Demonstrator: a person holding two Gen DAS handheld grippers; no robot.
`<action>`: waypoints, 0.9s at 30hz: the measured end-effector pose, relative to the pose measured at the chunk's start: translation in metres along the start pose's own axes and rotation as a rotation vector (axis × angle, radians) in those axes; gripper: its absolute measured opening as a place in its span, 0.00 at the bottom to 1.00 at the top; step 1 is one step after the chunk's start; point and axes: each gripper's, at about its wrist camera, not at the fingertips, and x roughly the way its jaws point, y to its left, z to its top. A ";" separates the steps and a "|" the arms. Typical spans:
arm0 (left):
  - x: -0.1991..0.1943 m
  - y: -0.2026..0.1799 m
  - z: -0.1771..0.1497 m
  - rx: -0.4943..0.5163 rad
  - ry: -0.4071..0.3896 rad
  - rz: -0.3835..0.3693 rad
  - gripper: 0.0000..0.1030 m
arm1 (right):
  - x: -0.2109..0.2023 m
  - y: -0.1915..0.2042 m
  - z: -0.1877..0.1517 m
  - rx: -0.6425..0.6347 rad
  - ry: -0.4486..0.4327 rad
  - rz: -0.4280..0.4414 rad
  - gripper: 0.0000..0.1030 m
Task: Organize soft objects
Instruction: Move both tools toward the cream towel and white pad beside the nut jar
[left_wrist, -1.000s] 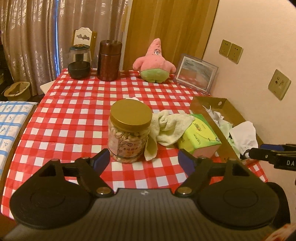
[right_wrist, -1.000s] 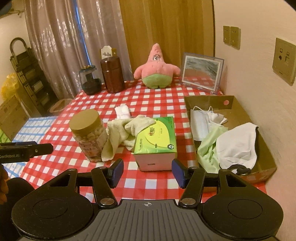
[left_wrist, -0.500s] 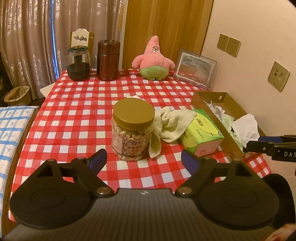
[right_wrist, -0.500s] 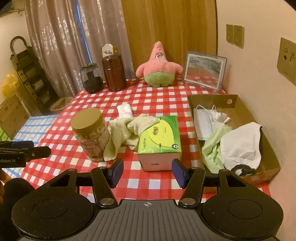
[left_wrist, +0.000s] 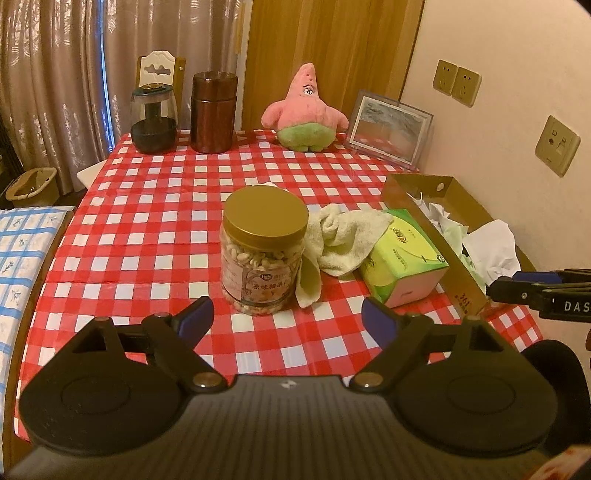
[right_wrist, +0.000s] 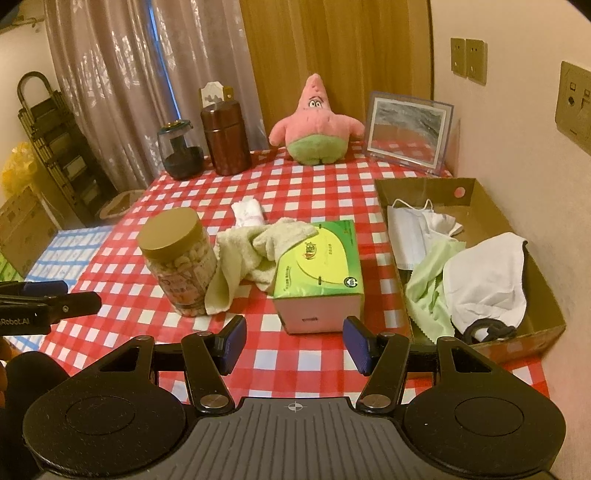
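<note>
Since 1 s ago my left tool (left_wrist: 286, 319) has spread wider, empty | right tool (right_wrist: 293, 345) apart, empty | box (right_wrist: 546, 295) holds mask (right_wrist: 410, 232), cloths | towel (right_wrist: 255, 254) left on bench (right_wrist: 306, 184)

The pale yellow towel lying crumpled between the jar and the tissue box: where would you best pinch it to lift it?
Probably at the raised bunched folds in the middle of the pale yellow terry towel, coming from above. There the cloth stands highest and clear of the gold-lidded plastic jar and the green tissue box, which crowd its flat ends.
</note>
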 end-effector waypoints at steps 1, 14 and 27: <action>0.001 0.000 0.000 0.000 0.001 -0.001 0.83 | 0.001 0.000 0.000 0.000 0.001 -0.001 0.56; 0.020 0.016 0.013 0.056 0.030 -0.030 0.83 | 0.024 0.007 0.020 -0.161 0.005 0.030 0.65; 0.050 0.068 0.069 0.178 0.049 -0.076 0.84 | 0.096 0.027 0.050 -0.527 0.034 0.129 0.86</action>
